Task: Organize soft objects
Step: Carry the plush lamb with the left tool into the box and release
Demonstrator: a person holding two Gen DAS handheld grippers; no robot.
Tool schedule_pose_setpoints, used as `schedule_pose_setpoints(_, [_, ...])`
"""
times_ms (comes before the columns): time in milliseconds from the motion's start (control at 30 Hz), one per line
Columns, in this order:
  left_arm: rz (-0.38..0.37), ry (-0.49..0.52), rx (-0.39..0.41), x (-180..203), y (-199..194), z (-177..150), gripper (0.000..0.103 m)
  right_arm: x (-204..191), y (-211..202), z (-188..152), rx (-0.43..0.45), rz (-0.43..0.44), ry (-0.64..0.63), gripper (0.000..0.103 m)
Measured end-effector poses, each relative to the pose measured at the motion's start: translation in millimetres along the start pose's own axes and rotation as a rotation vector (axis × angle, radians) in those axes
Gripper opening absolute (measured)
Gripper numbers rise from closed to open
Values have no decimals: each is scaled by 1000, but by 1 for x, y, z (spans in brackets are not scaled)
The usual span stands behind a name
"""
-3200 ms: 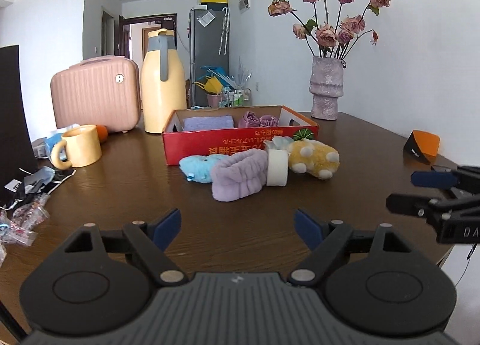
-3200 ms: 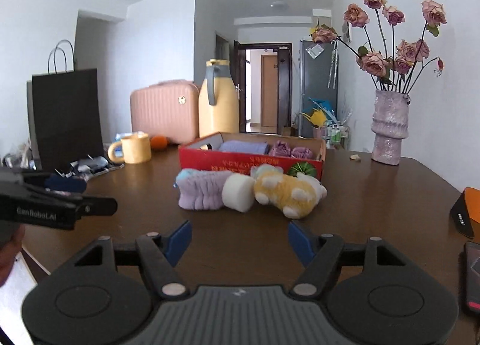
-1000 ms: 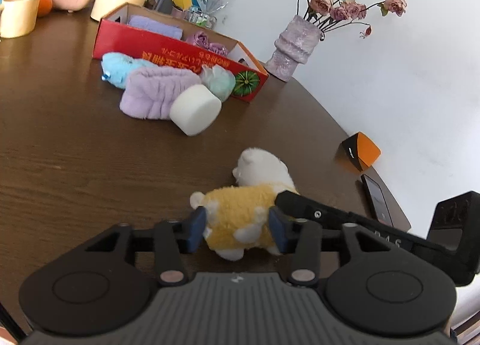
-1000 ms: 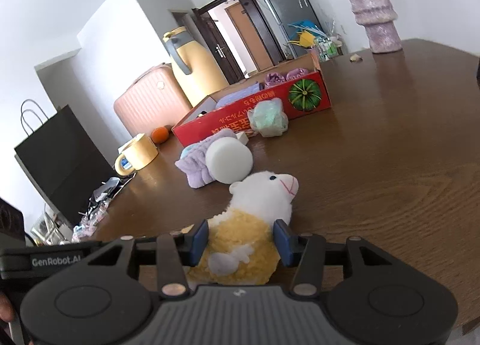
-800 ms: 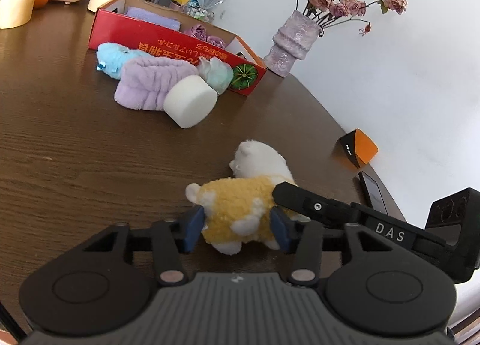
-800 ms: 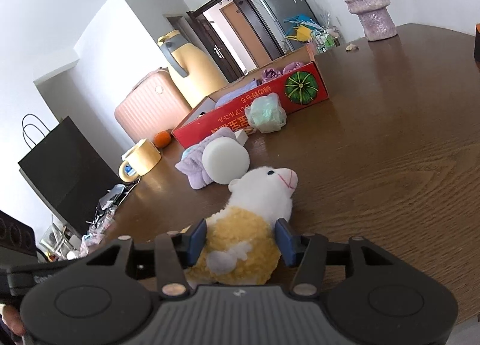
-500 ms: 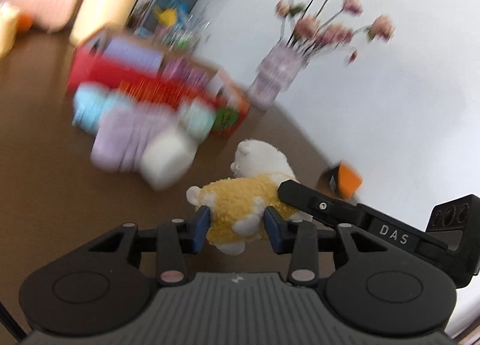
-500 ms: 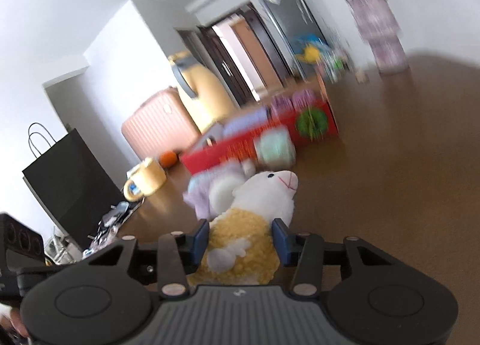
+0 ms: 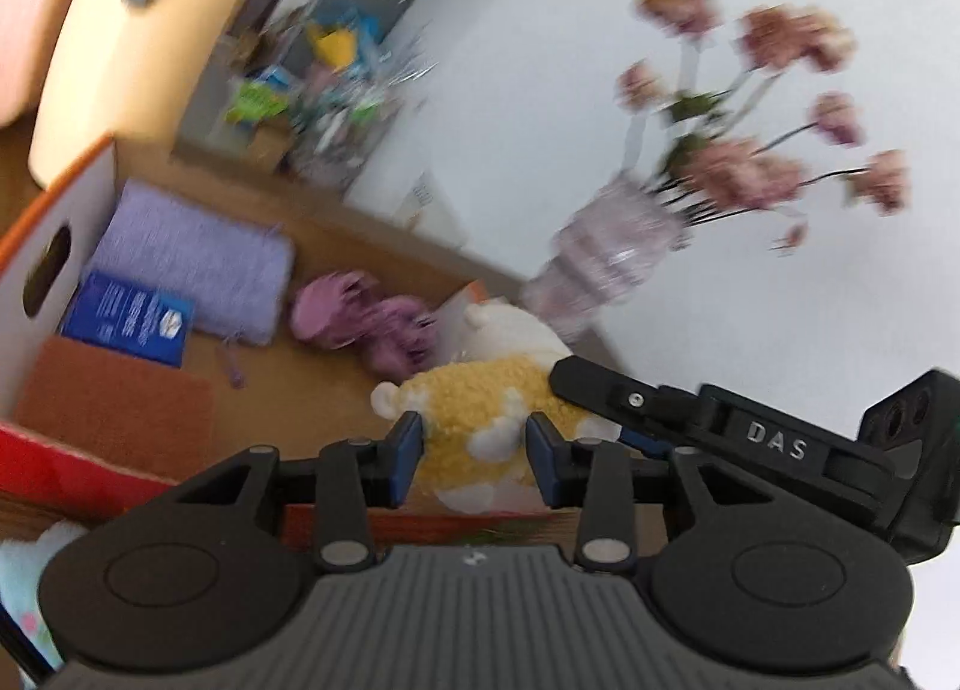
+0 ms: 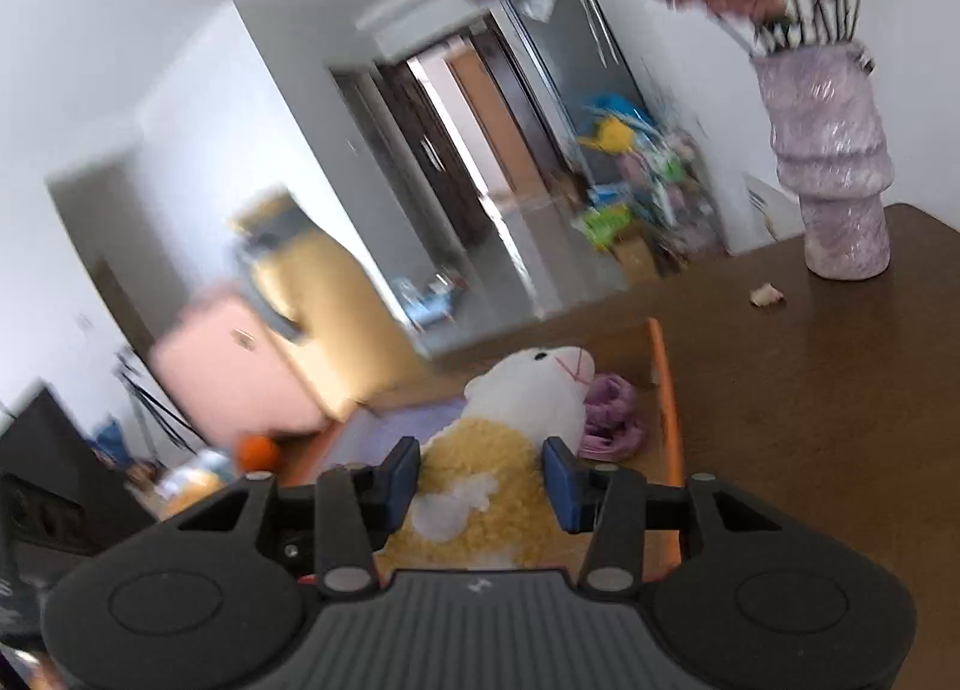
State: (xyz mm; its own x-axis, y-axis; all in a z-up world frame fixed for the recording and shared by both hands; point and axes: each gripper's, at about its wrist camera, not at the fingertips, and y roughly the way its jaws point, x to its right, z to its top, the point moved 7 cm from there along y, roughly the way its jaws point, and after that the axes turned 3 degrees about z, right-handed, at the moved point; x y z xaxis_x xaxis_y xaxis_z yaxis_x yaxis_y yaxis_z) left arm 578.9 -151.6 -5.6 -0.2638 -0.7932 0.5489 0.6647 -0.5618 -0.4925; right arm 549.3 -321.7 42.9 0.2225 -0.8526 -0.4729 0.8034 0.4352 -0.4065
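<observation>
A plush sheep (image 9: pixel 474 408) with a yellow body and white head (image 10: pixel 522 396) hangs in the air over the right end of the open red cardboard box (image 9: pixel 60 468). My left gripper (image 9: pixel 474 450) is shut on its rear body, blue pads pressing both flanks. My right gripper (image 10: pixel 480 477) is shut on the body from the other side, just behind the head. In the left wrist view one of the right gripper's black fingers (image 9: pixel 630 399) lies along the toy's back. The box's orange rim (image 10: pixel 666 390) shows just right of the toy.
Inside the box lie a lilac towel (image 9: pixel 198 264), a blue packet (image 9: pixel 126 318) and a purple cloth (image 9: pixel 366 318). A pale blue plush (image 9: pixel 30 570) lies outside the box's front. A vase of flowers (image 10: pixel 834 180), a yellow thermos (image 9: pixel 120 42) and a pink suitcase (image 10: pixel 234 372) stand beyond.
Both grippers lifted the sheep off the table and carried it forward until it hangs over the red box. The other soft things on the table dropped out of sight below.
</observation>
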Motion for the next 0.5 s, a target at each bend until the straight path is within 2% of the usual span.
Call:
schedule_pose_setpoints(100, [34, 12, -63, -10, 28, -8, 37, 19, 46, -4, -69, -64, 7, 44])
schedule_pose_setpoints(133, [44, 48, -51, -7, 31, -9, 34, 25, 56, -7, -85, -87, 4, 44])
schedule_pose_setpoints(233, [21, 68, -75, -6, 34, -12, 35, 29, 70, -17, -110, -163, -56, 44])
schedule_pose_setpoints(367, [45, 89, -36, -4, 19, -3, 35, 30, 73, -28, -127, -272, -164, 44])
schedule_pose_setpoints(500, [71, 136, 18, 2, -23, 4, 35, 16, 49, -20, -72, -294, -218, 44])
